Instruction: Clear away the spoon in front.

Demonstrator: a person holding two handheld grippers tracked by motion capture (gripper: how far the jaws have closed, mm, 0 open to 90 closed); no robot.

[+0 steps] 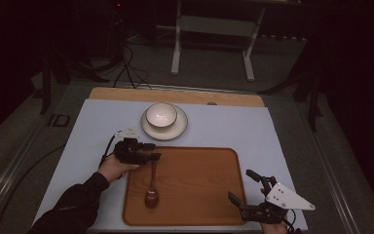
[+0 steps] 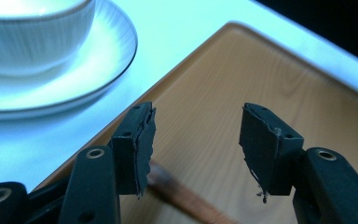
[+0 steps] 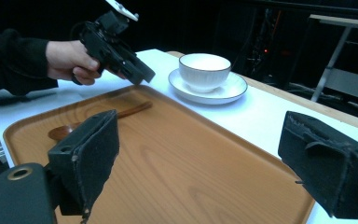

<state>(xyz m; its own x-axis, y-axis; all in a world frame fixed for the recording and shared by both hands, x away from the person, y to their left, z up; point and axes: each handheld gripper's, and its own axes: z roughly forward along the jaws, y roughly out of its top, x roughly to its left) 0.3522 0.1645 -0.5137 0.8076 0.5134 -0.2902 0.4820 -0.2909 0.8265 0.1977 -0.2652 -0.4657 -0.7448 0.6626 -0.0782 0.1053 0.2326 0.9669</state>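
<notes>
A brown wooden spoon [image 1: 152, 191] lies on the left part of the wooden tray [image 1: 199, 185], handle pointing away from me. My left gripper [image 1: 157, 157] hovers just above the handle's far end at the tray's back-left corner. Its jaws stand apart in the left gripper view [image 2: 196, 140], with the spoon handle [image 2: 177, 193] below them and nothing pressed between the pads. My right gripper [image 1: 240, 185] is open at the tray's front-right corner; in the right gripper view [image 3: 200, 154] its jaws are wide apart and empty, facing the spoon [image 3: 98, 119] and the left gripper [image 3: 142, 74].
A white bowl [image 1: 161, 115] sits on a white saucer [image 1: 180, 127] just beyond the tray on the pale mat [image 1: 233, 126]. A wooden table edge [image 1: 175, 95] runs behind the mat. A white frame stand [image 1: 176, 53] and cables lie on the floor farther back.
</notes>
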